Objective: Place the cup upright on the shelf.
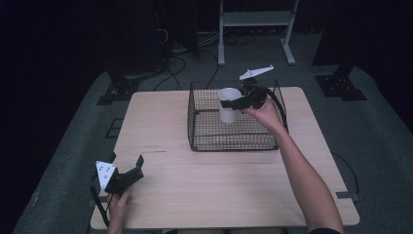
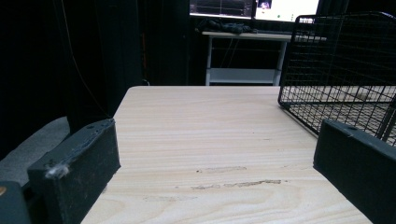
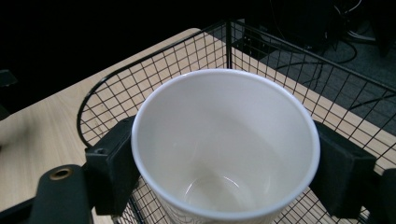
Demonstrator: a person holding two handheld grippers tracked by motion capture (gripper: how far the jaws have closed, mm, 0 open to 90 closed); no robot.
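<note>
A white paper cup (image 1: 228, 105) stands upright inside a black wire basket (image 1: 234, 142) at the back middle of the table. My right gripper (image 1: 234, 103) is shut on the cup, its jaws pressed on either side just below the rim. In the right gripper view the cup (image 3: 224, 154) is empty and sits between both black jaws, over the basket (image 3: 112, 88). My left gripper (image 1: 127, 161) rests on the table near the front left corner, open, with nothing between its jaws. The left gripper view looks along bare wood past my left gripper (image 2: 215, 168) toward the basket (image 2: 341, 70).
The light wooden table (image 1: 204, 185) has bare room in front of and left of the basket. A white shelf frame (image 1: 255, 19) and cables stand on the floor behind. Scuff marks (image 2: 233, 184) show on the wood near the left gripper.
</note>
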